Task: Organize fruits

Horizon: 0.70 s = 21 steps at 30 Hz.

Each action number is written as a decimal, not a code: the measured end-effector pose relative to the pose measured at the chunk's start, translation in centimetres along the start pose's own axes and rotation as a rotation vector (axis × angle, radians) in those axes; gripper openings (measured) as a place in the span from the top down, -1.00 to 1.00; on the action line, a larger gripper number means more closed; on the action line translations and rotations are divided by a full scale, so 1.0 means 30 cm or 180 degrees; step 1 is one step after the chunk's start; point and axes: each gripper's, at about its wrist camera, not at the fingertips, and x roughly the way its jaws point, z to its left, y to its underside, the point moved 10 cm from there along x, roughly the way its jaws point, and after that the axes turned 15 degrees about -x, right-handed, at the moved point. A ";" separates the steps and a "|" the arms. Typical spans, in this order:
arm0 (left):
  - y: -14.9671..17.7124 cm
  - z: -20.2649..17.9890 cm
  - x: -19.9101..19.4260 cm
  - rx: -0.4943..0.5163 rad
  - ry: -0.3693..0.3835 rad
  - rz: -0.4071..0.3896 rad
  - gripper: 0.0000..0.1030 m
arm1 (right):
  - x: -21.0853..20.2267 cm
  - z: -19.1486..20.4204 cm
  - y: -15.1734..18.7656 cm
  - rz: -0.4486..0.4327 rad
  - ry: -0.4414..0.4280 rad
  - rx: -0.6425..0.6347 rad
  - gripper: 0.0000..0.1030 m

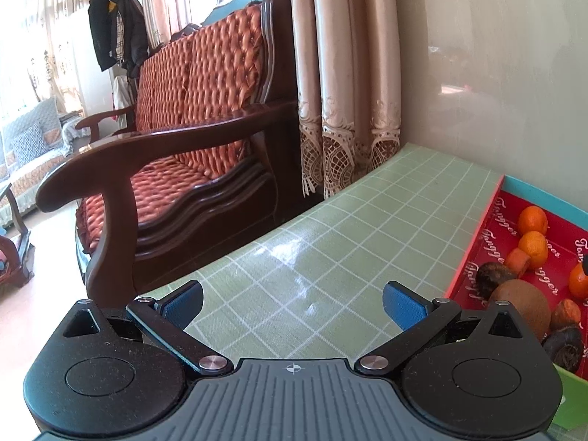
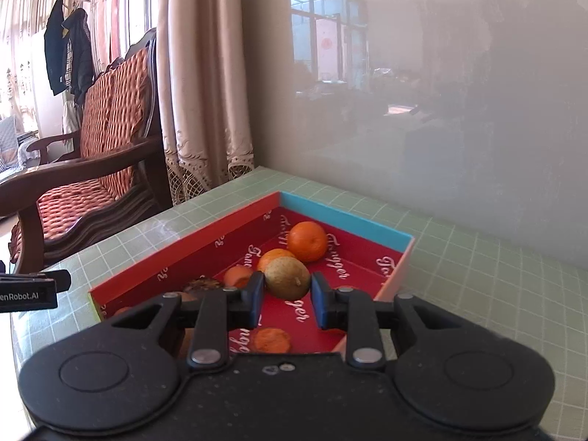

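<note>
A red cardboard box (image 2: 367, 228) with a blue far wall sits on the green checked tablecloth. It holds several oranges (image 2: 307, 241), dark round fruits and a brown kiwi-like fruit (image 1: 522, 303). My right gripper (image 2: 287, 284) is shut on a small yellowish-brown round fruit (image 2: 287, 278), held above the box. In the left wrist view the box (image 1: 477, 242) lies at the right edge. My left gripper (image 1: 292, 303) stands open over bare tablecloth to the left of the box, with nothing between its blue pads (image 1: 402, 303).
A dark wooden armchair (image 1: 191, 147) with orange cushions stands just past the table's left edge (image 1: 235, 250). Beige curtains (image 1: 341, 73) hang behind it, and a pale wall (image 2: 422, 110) backs the table. The left gripper's body (image 2: 33, 290) shows at the right wrist view's left edge.
</note>
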 end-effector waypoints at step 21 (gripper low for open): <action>0.004 -0.013 -0.013 0.0011 0.0122 0.0046 -1.00 | -0.055 0.031 -0.032 -0.0142 0.0230 -0.0105 -0.60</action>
